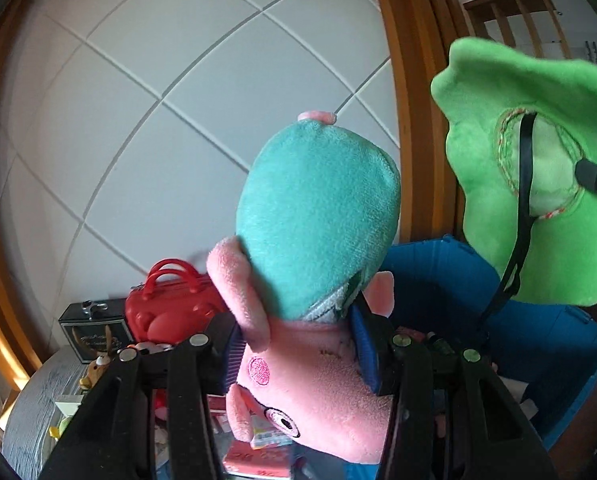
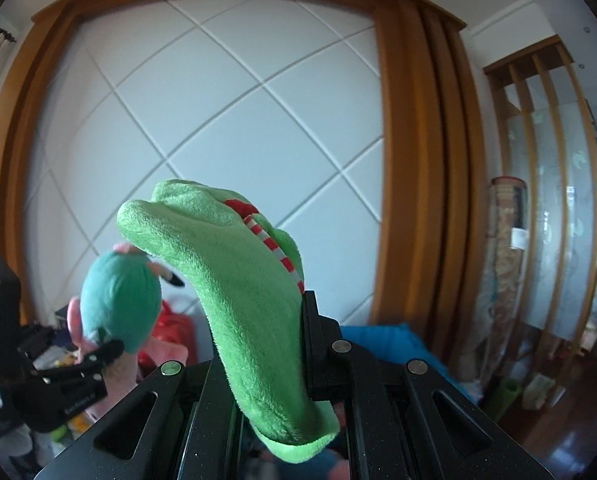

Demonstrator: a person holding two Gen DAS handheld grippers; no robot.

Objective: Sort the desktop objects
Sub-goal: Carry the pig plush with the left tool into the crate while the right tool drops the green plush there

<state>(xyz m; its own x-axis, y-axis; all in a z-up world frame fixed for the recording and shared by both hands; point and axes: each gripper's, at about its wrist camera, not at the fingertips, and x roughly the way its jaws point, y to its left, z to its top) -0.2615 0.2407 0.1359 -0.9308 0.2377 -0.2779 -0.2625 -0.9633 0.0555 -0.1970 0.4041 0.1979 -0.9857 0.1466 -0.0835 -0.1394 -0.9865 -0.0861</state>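
Pink plush pig [image 1: 310, 376] clamped between left tongs [image 1: 298, 360], green plush [image 2: 234, 292] pinched in right tongs [image 2: 258, 360]

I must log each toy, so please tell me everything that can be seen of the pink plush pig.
The pink plush pig is soft fleece, with a teal dress, pink arms, an embroidered cheek and eye. It is held raised, head toward the camera, body pointing up. The left gripper pinches it at the neck between blue-padded fingers. Nothing else touches it.

Above the blue bin [image 1: 438, 276] the air stood free up to the white panelled wall [image 1: 158, 120], while a red toy case [image 1: 170, 304] and a black box [image 1: 94, 328] crowded the tabletop left of it.
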